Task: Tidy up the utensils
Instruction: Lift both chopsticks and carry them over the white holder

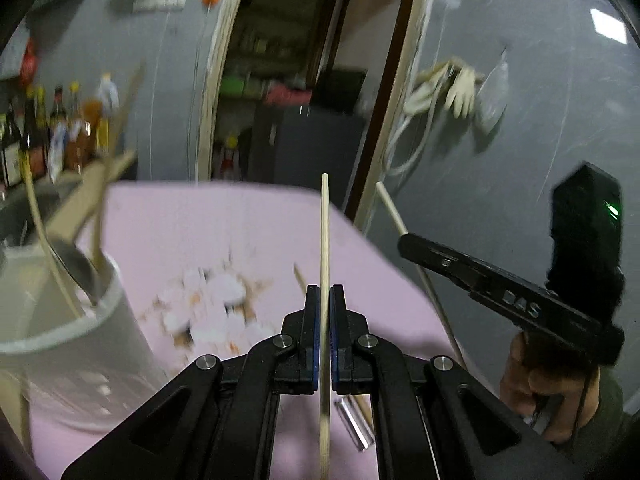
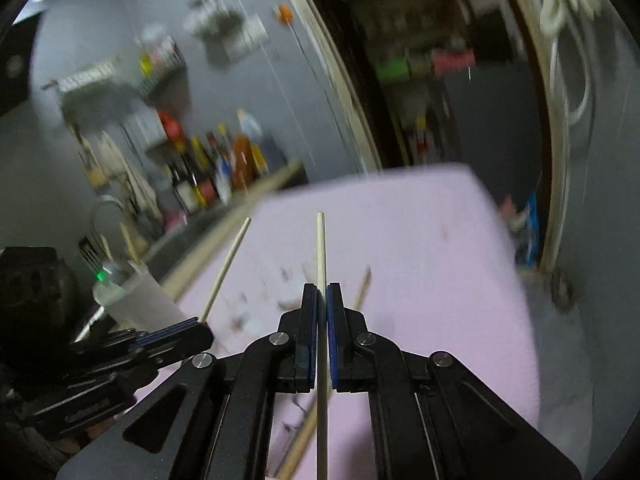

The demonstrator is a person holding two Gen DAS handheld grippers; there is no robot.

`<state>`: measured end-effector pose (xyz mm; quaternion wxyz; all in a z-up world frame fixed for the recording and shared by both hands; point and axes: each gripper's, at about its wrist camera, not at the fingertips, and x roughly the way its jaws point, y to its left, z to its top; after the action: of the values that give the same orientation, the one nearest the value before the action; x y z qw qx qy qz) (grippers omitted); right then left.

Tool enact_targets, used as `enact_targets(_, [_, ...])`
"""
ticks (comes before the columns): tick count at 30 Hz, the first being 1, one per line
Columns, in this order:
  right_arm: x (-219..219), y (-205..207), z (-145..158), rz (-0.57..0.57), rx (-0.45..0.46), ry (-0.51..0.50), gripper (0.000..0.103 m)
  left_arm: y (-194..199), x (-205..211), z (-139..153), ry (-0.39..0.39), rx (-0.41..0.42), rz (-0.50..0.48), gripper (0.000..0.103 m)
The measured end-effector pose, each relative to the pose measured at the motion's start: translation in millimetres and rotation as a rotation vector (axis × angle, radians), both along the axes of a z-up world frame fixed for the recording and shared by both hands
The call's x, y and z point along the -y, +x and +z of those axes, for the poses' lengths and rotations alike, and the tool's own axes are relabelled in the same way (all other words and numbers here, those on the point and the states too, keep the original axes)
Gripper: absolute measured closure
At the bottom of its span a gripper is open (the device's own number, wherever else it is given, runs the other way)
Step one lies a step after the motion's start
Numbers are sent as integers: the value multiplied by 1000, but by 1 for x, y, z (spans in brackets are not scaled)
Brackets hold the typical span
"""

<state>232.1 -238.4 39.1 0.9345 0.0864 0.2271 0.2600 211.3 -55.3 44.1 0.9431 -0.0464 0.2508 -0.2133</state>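
My left gripper (image 1: 324,290) is shut on a pale wooden chopstick (image 1: 324,236) that stands upright between its fingers, above the pink table mat (image 1: 208,232). My right gripper (image 2: 321,288) is shut on a second chopstick (image 2: 320,248), also upright. In the left wrist view the right gripper (image 1: 404,238) shows at the right with its chopstick (image 1: 390,208). In the right wrist view the left gripper (image 2: 204,326) shows at the lower left with its chopstick (image 2: 228,268). A white utensil holder (image 1: 76,332) with several wooden utensils and a metal spoon stands at the left.
Another chopstick (image 2: 362,292) and a shiny metal utensil (image 1: 356,426) lie on the mat (image 2: 420,248). Bottles (image 1: 60,128) line a counter at the back left. An open doorway (image 1: 304,80) is behind the table. A glove (image 1: 460,88) hangs on the grey wall.
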Motion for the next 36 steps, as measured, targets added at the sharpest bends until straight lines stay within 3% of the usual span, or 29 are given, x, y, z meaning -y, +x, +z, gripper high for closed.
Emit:
enact_targets(6, [-28, -39, 40, 4, 319, 2, 100, -20, -23, 43, -6, 191, 29, 101])
enact_targets(12, [-63, -44, 65, 33, 488, 63, 100, -30, -62, 75, -33, 291, 77, 101])
enact_targets(17, [-92, -40, 78, 86, 544, 127, 100, -36, -104, 93, -38, 369, 158, 101])
enact_targets(22, [-118, -34, 85, 152, 558, 203, 100, -35, -149, 100, -49, 389, 236, 101])
enact_targets(28, [-152, -26, 86, 200, 574, 263, 100, -29, -199, 91, -120, 389, 308, 101])
enact_targets(36, [-184, -15, 66, 218, 559, 266, 100, -21, -223, 73, -144, 396, 401, 101])
